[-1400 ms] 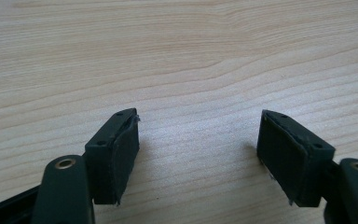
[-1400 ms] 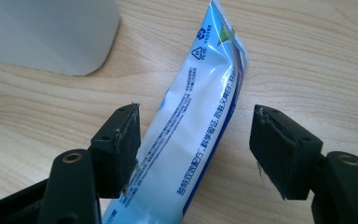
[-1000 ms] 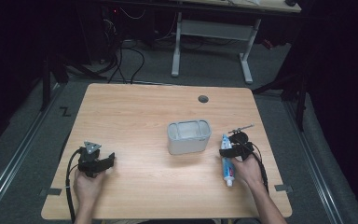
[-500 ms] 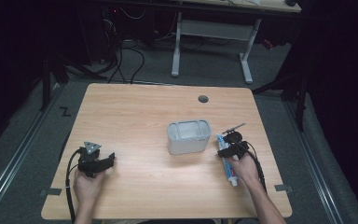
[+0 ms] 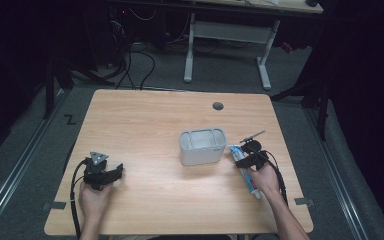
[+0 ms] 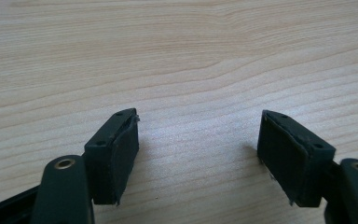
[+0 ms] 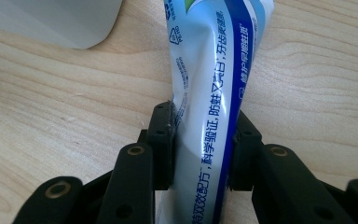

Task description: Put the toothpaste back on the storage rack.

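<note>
Two grippers are in play. Our right gripper (image 5: 243, 159), lower right of the high view, has just been closing its fingers (image 7: 161, 140), and they now pinch the toothpaste tube (image 7: 209, 98) from both sides. The tube lies flat on the bench (image 5: 145, 120), just right of the grey container (image 5: 202, 146), with a dark slim tool (image 5: 252, 135) beyond it. Our left gripper (image 6: 198, 154), lower left of the high view, rests on bare wood with its fingers wide apart, holding nothing. We judge the grasp made; lifting the tube and placing it, probably into the container, remains.
</note>
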Action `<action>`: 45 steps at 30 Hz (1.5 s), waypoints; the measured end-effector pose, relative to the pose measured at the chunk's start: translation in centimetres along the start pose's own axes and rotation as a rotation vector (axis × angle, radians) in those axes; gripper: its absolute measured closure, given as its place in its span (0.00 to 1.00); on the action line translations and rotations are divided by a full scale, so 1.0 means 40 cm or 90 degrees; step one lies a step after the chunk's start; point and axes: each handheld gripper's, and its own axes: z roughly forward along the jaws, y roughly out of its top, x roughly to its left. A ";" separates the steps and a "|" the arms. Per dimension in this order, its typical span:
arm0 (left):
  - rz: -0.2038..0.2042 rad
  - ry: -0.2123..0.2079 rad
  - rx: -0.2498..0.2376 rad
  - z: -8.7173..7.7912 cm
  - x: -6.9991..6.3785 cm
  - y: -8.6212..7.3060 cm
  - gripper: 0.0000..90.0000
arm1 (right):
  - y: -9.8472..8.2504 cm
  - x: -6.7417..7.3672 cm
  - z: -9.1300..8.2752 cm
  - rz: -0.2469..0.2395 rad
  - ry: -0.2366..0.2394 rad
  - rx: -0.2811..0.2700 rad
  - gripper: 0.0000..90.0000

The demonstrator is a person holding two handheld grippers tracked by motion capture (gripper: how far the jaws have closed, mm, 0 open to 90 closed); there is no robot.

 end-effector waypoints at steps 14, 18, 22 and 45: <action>0.000 0.000 0.000 0.000 0.000 0.000 0.33 | -0.037 -0.037 -0.064 0.021 0.054 -0.072 0.77; 0.000 0.000 0.000 0.000 0.000 0.000 0.33 | -0.042 -0.041 -0.078 0.020 0.053 -0.081 0.77; 0.000 0.000 0.000 0.000 0.000 0.000 0.33 | -0.046 -0.039 -0.091 0.010 0.045 -0.092 0.77; 0.001 0.002 0.000 0.001 -0.001 0.000 0.33 | -0.053 -0.018 -0.171 -0.029 0.036 -0.157 0.77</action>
